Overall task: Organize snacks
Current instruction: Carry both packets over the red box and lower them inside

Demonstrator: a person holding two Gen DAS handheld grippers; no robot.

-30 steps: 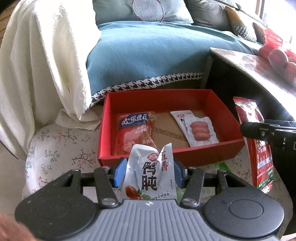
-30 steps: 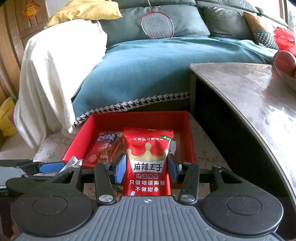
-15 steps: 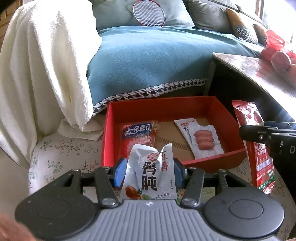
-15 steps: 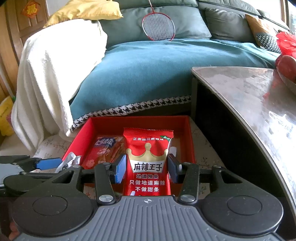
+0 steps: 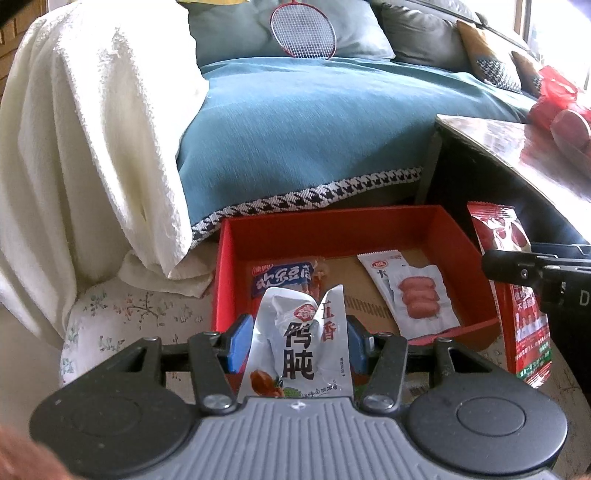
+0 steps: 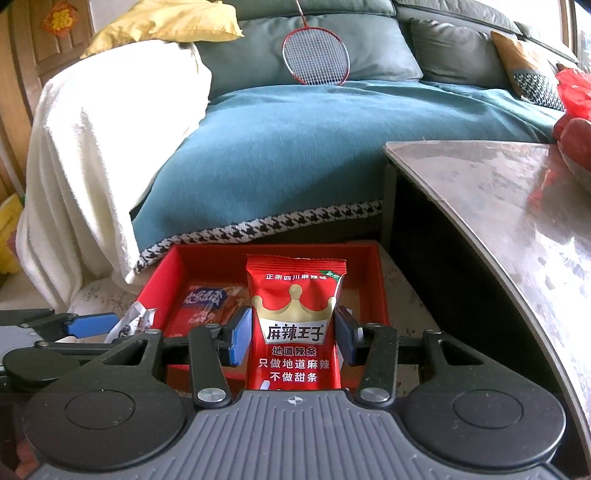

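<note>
My left gripper [image 5: 295,341] is shut on a silver snack packet [image 5: 299,343] and holds it upright above the near edge of a red box [image 5: 332,232]. In the box lie a red and blue packet [image 5: 280,280] and a white sausage packet [image 5: 410,291]. My right gripper [image 6: 291,339] is shut on a red spicy-strip packet [image 6: 295,325], upright above the same red box [image 6: 273,254]. That red packet also shows at the right of the left wrist view [image 5: 517,295], and the left gripper at the left of the right wrist view [image 6: 92,325].
The box sits on a floral cushioned stool [image 5: 129,314]. Behind it is a sofa with a teal cover [image 5: 314,140], a white blanket [image 5: 92,147] and a badminton racket [image 5: 303,33]. A glossy table [image 6: 498,206] with red fruit stands close on the right.
Both grippers have drawn back and up a little from the box, each still holding its packet. The box and its contents appear lower and farther in both views.
</note>
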